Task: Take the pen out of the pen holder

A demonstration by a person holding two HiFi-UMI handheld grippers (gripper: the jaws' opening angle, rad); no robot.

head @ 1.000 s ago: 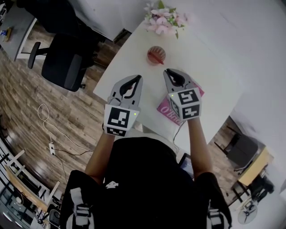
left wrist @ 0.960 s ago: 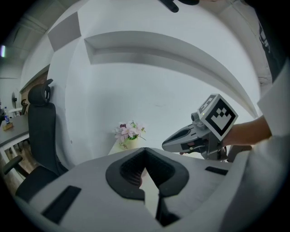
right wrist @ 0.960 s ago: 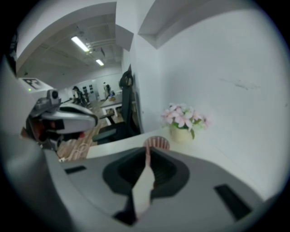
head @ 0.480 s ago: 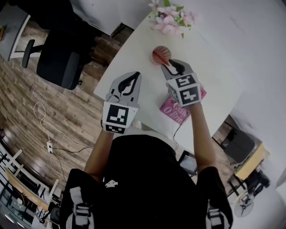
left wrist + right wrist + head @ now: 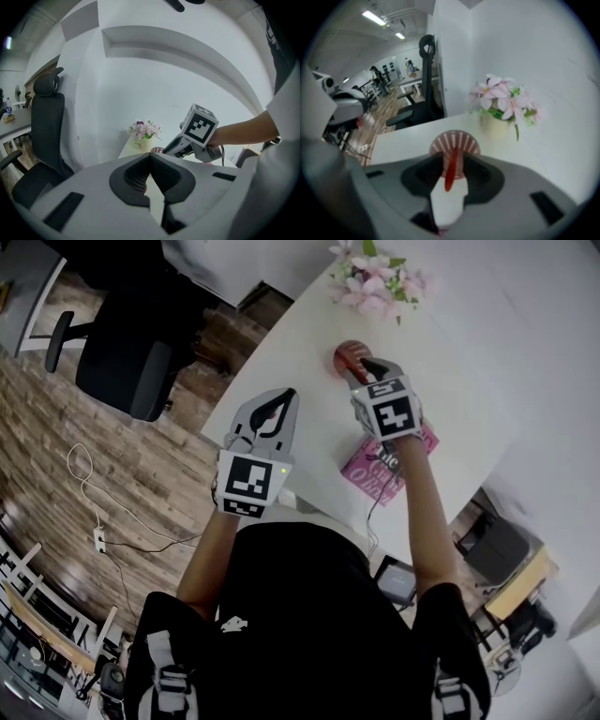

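Office, wood floor (image 5: pixel 56 465).
- White table (image 5: pixel 450 362).
- Black office chair (image 5: pixel 122 371), at the table's 9 o'clock.
- Pink book (image 5: pixel 361 474), at the holder's 6 o'clock.
- Pink flowers (image 5: pixel 375 282), at its 12 o'clock.
- Left gripper (image 5: pixel 284 395), at its 8 o'clock, jaws together, empty.
- Right gripper (image 5: pixel 364 368), above the pen holder (image 5: pixel 349 354). Its jaws are wide, just been opening, either side of the pen without pressing it.
- Red pen (image 5: pixel 451 171), standing in the holder.

Pale pot of pink flowers (image 5: pixel 375 282) at the far end of the white table (image 5: pixel 291 381), near the white wall (image 5: pixel 548 315). Pink glossy magazine (image 5: pixel 361 474) lying flat nearer. Black office chair (image 5: pixel 122 362) on wood-plank floor (image 5: pixel 52 456), white cable (image 5: pixel 94 491) trailing beside.
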